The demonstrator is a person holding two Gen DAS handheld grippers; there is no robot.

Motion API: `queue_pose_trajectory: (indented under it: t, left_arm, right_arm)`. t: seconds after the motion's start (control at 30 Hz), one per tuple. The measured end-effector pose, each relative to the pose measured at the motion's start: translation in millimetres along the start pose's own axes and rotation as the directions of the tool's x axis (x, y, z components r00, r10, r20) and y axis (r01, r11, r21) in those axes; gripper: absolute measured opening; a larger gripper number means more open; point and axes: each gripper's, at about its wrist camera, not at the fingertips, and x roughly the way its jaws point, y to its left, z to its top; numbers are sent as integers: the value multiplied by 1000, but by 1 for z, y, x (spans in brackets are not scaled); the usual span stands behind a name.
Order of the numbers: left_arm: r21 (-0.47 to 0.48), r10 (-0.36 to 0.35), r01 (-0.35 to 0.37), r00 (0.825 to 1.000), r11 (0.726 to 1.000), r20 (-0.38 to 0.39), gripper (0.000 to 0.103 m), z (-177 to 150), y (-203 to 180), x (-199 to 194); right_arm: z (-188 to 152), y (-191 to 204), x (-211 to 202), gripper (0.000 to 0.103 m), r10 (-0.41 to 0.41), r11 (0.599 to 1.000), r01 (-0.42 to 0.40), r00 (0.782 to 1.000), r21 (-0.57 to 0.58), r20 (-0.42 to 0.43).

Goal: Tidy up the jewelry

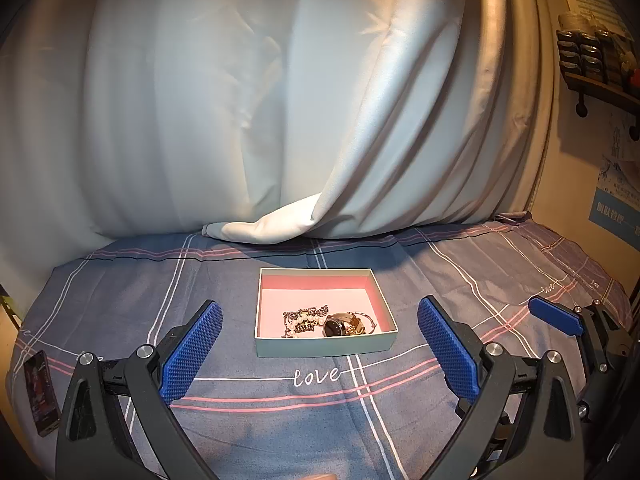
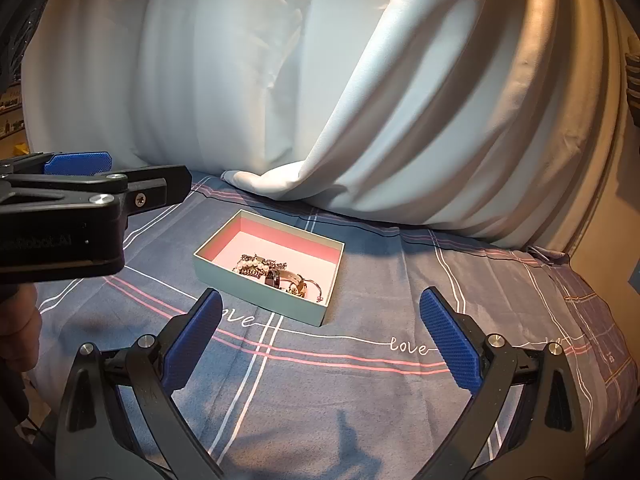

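Note:
A shallow teal box with a pink inside (image 1: 276,306) (image 2: 224,240) sits on the plaid bedsheet. In it lie a pearl piece (image 1: 301,322) (image 2: 250,266), a dark watch with a metal band (image 1: 340,325) (image 2: 280,277) and a thin chain (image 2: 314,284). My left gripper (image 1: 320,354) is open and empty, just short of the box's near wall. My right gripper (image 2: 320,342) is open and empty, near and to the right of the box. The right gripper's blue finger (image 1: 554,315) shows at the right of the left wrist view; the left gripper's body (image 2: 80,208) shows at the left of the right wrist view.
A large white pillow or duvet (image 1: 280,100) (image 2: 340,80) rises right behind the box. A small dark card-like object (image 1: 40,392) lies on the sheet at far left. A wall shelf (image 1: 596,60) hangs at upper right. The sheet (image 2: 360,380) spreads to the bed edges.

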Motion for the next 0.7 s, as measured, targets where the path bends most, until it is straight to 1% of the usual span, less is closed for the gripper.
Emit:
queue_pose_trajectory:
  t: [0.43, 0.63, 0.67, 0.7]
  left_arm:
    - [13, 7, -7, 1000, 1000, -10, 97, -1, -4, 4]
    - [17, 31, -31, 999, 999, -14, 97, -2, -6, 6]
    - [13, 43, -43, 999, 999, -20, 97, -1, -7, 8]
    - [11, 40, -40, 999, 999, -34, 97, -1, -7, 10]
  right_arm:
    - [-3, 0, 2, 97, 8, 1000, -8, 1000, 2, -9]
    - [-5, -2, 4, 97, 13, 1000, -13, 1000, 7, -16]
    - [-5, -2, 4, 97, 14, 1000, -14, 1000, 8, -17]
    - [-5, -3, 5, 97, 15, 1000, -14, 1000, 8, -19]
